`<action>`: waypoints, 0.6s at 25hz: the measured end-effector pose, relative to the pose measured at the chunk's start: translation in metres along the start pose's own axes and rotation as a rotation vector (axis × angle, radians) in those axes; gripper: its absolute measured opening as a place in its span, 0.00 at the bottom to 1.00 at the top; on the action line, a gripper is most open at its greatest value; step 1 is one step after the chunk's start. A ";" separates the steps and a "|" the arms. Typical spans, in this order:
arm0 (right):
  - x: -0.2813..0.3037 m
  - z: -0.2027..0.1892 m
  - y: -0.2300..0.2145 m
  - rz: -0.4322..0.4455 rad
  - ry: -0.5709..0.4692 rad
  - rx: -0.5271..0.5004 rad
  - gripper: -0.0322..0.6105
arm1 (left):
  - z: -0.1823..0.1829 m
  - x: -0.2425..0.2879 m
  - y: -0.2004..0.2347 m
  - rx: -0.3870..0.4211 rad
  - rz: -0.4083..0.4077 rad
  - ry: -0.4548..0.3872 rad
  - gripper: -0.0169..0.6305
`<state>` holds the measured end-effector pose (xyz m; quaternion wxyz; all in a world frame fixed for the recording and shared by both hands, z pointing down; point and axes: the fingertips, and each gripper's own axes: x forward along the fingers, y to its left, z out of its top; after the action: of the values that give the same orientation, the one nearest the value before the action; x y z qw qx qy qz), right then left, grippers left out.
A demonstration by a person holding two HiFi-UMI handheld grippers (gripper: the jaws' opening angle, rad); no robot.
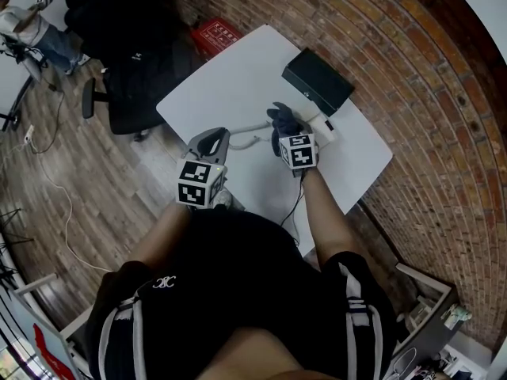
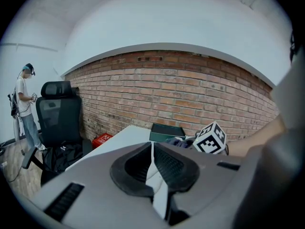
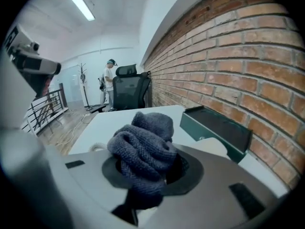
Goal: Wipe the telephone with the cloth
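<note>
The white telephone (image 1: 322, 126) lies on the white table (image 1: 230, 85), just beyond my right gripper (image 1: 285, 133) and partly hidden by it. Its pale body (image 3: 215, 146) shows to the right of the cloth in the right gripper view. That gripper (image 3: 148, 170) is shut on a bunched dark grey-blue knitted cloth (image 3: 143, 147), which hangs over the phone (image 1: 283, 118). A white handset or cord piece (image 1: 250, 127) runs left from the phone. My left gripper (image 1: 211, 139) hovers at the table's near edge; its jaws (image 2: 152, 150) are shut with nothing between them.
A dark green box (image 1: 318, 80) stands at the table's far side against the brick wall (image 1: 412, 93). A black office chair (image 1: 131, 62) and a red crate (image 1: 217, 34) are on the floor to the left. A person (image 2: 24, 104) stands far off.
</note>
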<state>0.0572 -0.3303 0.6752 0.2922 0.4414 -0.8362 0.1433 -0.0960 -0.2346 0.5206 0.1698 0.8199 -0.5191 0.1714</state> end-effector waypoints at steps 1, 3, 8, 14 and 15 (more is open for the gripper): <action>-0.002 0.004 -0.012 -0.021 -0.014 0.028 0.19 | 0.000 0.000 -0.001 0.002 -0.001 0.001 0.05; -0.005 0.008 -0.035 -0.060 -0.035 0.076 0.19 | 0.000 0.001 -0.002 0.003 -0.002 0.006 0.05; -0.015 0.011 -0.095 -0.199 -0.063 0.196 0.19 | 0.000 0.001 0.002 0.004 0.010 0.003 0.05; -0.034 -0.025 -0.154 -0.428 0.015 0.332 0.19 | 0.000 0.002 0.002 0.004 0.010 0.009 0.05; -0.036 -0.034 -0.157 -0.444 0.045 0.346 0.19 | 0.000 0.003 0.001 0.005 0.007 0.007 0.05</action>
<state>0.2148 -0.3792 0.6769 0.2554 0.6536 -0.6756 0.2261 -0.0961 -0.2377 0.5222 0.1692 0.8178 -0.5210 0.1763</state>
